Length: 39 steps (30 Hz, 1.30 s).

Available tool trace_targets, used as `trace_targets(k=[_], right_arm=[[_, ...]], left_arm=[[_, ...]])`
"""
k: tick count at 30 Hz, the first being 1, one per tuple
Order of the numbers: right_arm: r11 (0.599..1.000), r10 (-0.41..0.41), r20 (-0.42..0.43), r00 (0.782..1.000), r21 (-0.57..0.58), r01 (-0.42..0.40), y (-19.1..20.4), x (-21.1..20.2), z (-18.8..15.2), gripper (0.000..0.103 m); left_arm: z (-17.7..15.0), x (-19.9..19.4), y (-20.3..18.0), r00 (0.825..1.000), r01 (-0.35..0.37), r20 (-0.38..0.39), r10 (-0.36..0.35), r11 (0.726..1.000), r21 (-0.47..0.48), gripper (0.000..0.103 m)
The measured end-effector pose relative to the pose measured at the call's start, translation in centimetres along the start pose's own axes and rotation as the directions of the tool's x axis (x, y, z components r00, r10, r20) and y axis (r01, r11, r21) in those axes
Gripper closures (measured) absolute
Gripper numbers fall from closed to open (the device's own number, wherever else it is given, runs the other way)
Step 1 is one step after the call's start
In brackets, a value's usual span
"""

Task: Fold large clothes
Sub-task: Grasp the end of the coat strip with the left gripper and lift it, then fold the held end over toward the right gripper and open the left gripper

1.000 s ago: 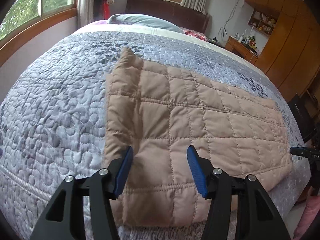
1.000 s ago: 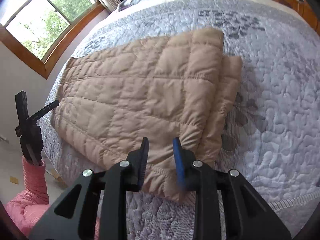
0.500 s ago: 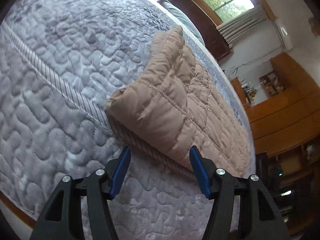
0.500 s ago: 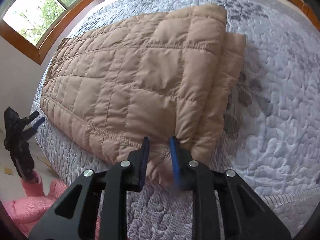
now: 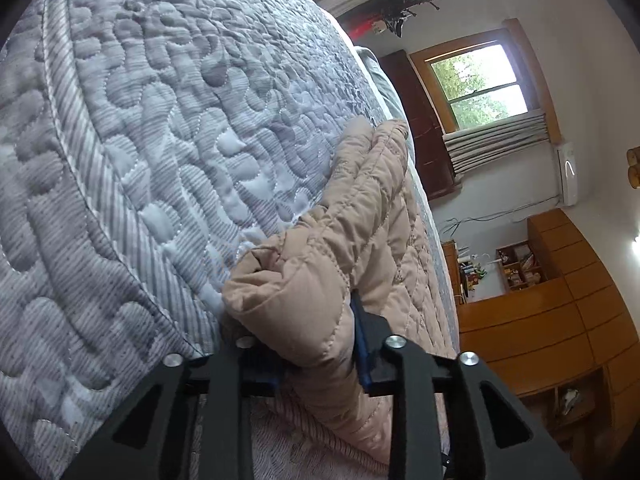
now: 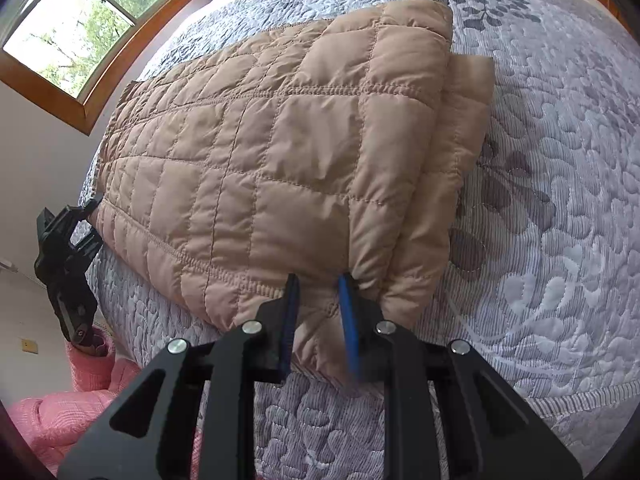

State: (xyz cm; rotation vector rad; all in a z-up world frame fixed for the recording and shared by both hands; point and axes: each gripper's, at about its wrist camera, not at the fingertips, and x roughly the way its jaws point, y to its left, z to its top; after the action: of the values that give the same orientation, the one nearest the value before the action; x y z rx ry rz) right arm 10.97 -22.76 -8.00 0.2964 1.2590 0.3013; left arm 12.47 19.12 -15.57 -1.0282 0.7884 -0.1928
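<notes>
A tan quilted puffer jacket (image 6: 280, 152) lies folded lengthwise on the bed. My right gripper (image 6: 318, 320) has its blue-padded jaws around the jacket's near hem corner, a small gap showing between them. My left gripper (image 5: 316, 344) is closed on the jacket's other near corner (image 5: 304, 304), with bunched fabric filling the space between its fingers. The left gripper also shows in the right wrist view (image 6: 68, 248), at the jacket's left end by the bed edge.
The grey-lilac quilted bedspread (image 6: 560, 200) covers the bed. A pink-sleeved arm (image 6: 80, 392) is at lower left. Wooden cabinets (image 5: 560, 320) and a window (image 5: 480, 84) stand beyond the bed. A curved window (image 6: 72, 32) is at the upper left.
My left gripper dropped to the bed edge, moved in and closed on the jacket's corner. My right gripper moved forward onto the hem at the other end.
</notes>
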Motion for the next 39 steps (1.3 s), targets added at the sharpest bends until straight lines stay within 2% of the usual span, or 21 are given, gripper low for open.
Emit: trace_targets(k=[4,7,9,12,15,18,20,23,26,28,31,34,37,39], right_arm=[[1.000,-0.014,-0.004,1.000,0.003,0.014,-0.1,-0.4,0.1,0.084],[1.000,-0.010,-0.008,1.000,0.003,0.010,-0.2,-0.4,0.4,0.084],[1.000,0.008,-0.011,1.000,0.014,-0.008,-0.4,-0.2,0.6,0.084],[1.000,0.014,-0.008,1.000,0.014,-0.014,-0.5,0.0,0.4,0.083],[1.000,0.009,-0.003,1.000,0.008,-0.009,-0.5,-0.1,0.3,0.083],[1.000,0.013,0.001,1.000,0.013,-0.013,-0.6,-0.2,0.1,0.083],[1.000,0.015,0.002,1.000,0.019,-0.015,-0.7,-0.2,-0.1,0.084],[0.999,0.010,-0.001,1.000,0.044,-0.010,-0.8,-0.7,0.0,0.084],[0.999,-0.033,0.004,0.999,0.023,0.033,-0.1,-1.5,-0.2,0.081],[0.998,-0.056,0.006,0.998,0.012,0.056,0.3,-1.8,-0.5,0.081],[0.999,-0.046,0.005,0.999,0.025,0.046,-0.1,-1.8,-0.7,0.081],[0.999,-0.023,0.005,1.000,0.041,0.023,-0.6,-1.5,-0.7,0.081],[0.999,-0.016,0.005,1.000,0.046,0.016,-1.0,-1.3,-0.5,0.081],[0.999,-0.015,0.004,1.000,0.048,0.014,-1.1,-1.3,-0.4,0.081]], left_arm=[[-0.5,-2.1,-1.3,0.999,0.044,0.019,-0.044,0.999,-0.001,0.090],[-0.7,-2.2,-1.4,1.000,0.010,0.008,-0.010,0.999,0.031,0.090],[-0.2,-0.6,0.2,0.999,-0.030,-0.030,0.029,0.999,-0.014,0.090],[0.3,1.0,1.8,0.998,0.025,-0.050,-0.027,0.999,-0.036,0.089],[0.5,1.0,1.3,0.998,0.015,-0.054,-0.015,1.000,-0.011,0.089],[0.8,0.5,1.1,0.998,0.048,-0.049,-0.050,0.998,-0.033,0.090],[0.7,-0.7,0.2,0.998,0.060,-0.022,-0.060,0.998,0.018,0.091],[0.3,-2.4,-3.4,0.996,0.073,0.038,-0.081,0.982,0.176,0.091],[0.1,-3.5,-7.1,0.990,0.110,0.052,-0.132,0.946,0.304,0.091],[-0.4,-3.9,-9.8,0.986,0.127,0.049,-0.160,0.906,0.403,0.091],[-1.8,-3.8,-13.8,0.982,0.141,0.027,-0.184,0.830,0.540,0.091],[-4.0,-3.0,-17.3,0.978,0.180,-0.042,-0.203,0.730,0.659,0.091],[-6.4,-1.7,-19.8,0.972,0.225,-0.124,-0.198,0.645,0.730,0.091],[-8.0,-0.7,-21.0,0.968,0.248,-0.171,-0.183,0.600,0.760,0.091]])
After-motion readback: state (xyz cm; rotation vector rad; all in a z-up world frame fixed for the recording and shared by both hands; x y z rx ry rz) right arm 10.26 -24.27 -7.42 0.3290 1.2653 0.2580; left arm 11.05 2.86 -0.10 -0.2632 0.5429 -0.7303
